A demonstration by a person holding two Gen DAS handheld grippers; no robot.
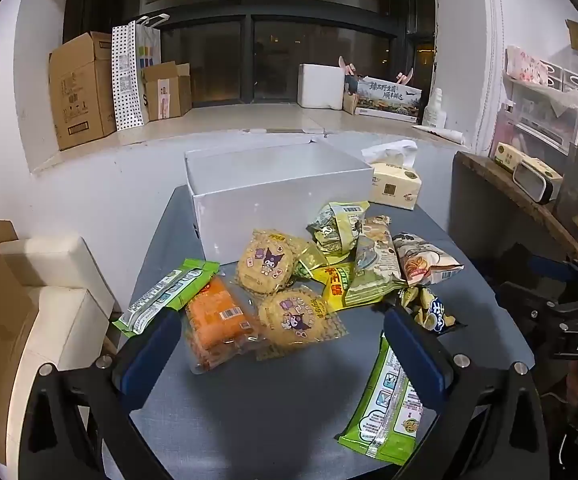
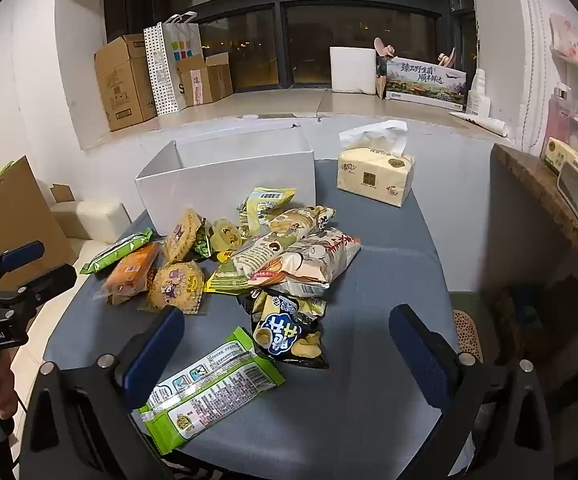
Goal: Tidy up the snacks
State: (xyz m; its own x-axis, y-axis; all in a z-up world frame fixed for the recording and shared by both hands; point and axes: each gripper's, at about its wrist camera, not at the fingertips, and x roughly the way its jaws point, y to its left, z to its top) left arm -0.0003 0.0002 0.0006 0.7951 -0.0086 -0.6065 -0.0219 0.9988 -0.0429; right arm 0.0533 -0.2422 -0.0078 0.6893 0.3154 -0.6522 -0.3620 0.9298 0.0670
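A pile of snack packets lies on the grey table (image 1: 269, 408) in front of an open white box (image 1: 277, 196), also in the right wrist view (image 2: 229, 184). Two round cookie packs (image 1: 285, 316), an orange pack (image 1: 215, 318) and a green bar (image 1: 165, 294) lie by my left gripper (image 1: 281, 340), which is open and empty above the table. Another green bar (image 2: 209, 392) and a dark chip bag (image 2: 289, 332) lie between the fingers of my right gripper (image 2: 287, 332), open and empty. The left gripper also shows at the left edge of the right wrist view (image 2: 29, 264).
A tissue pack (image 2: 375, 176) stands on the table right of the box. A wooden shelf (image 2: 549, 200) with small boxes is at the right. Cardboard boxes (image 2: 125, 80) and a paper bag stand on the window sill. Cream cushions (image 1: 49, 280) lie left of the table.
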